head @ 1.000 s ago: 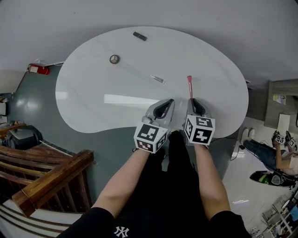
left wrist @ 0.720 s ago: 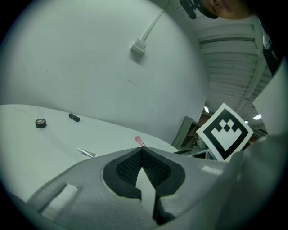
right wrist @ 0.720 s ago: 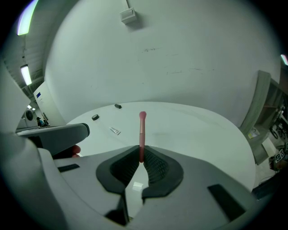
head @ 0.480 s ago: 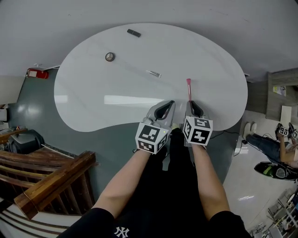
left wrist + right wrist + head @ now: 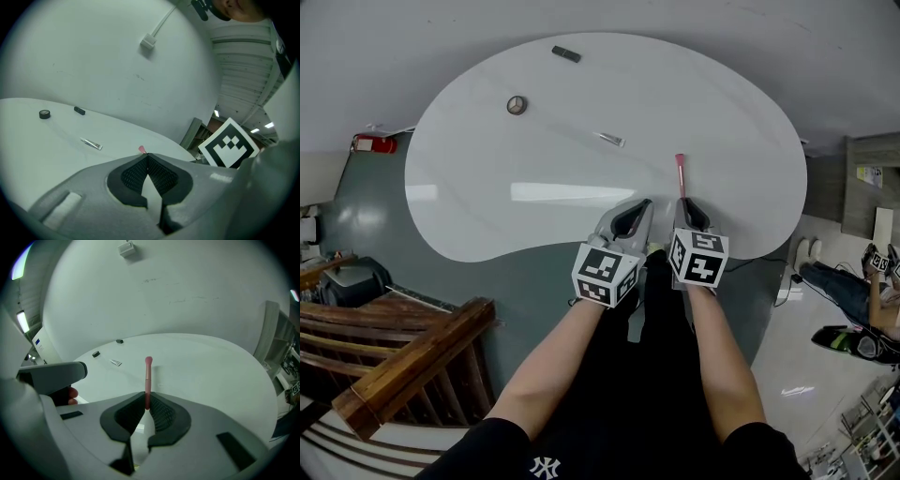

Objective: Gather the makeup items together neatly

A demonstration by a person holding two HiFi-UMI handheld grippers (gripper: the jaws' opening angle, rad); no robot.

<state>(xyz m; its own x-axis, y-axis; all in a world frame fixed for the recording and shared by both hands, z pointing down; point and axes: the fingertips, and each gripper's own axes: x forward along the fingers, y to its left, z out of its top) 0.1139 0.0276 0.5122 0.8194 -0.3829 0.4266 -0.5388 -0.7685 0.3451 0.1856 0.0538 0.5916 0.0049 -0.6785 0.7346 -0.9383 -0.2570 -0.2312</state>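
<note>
My right gripper (image 5: 684, 200) is shut on the handle of a pink makeup brush (image 5: 680, 173), which points away over the near edge of the white table (image 5: 487, 216). In the right gripper view the brush (image 5: 148, 376) sticks out from between the pads. Close beside it on the left, my left gripper (image 5: 644, 203) is shut with nothing in it. Further off lie a small silver tube (image 5: 611, 140), a round compact (image 5: 517, 105) and a dark flat stick (image 5: 566, 54). The left gripper view shows the tube (image 5: 91, 144), compact (image 5: 44, 114) and stick (image 5: 79, 110) too.
The table is kidney-shaped, with a grey floor around it. A wooden railing (image 5: 394, 366) stands at lower left and a red object (image 5: 375, 144) lies on the floor at left. A person (image 5: 867, 300) sits on the floor at the right edge.
Both grippers have sunk a little toward the table's near edge, the right one still holding the brush. The far items sit slightly higher in the head view.
</note>
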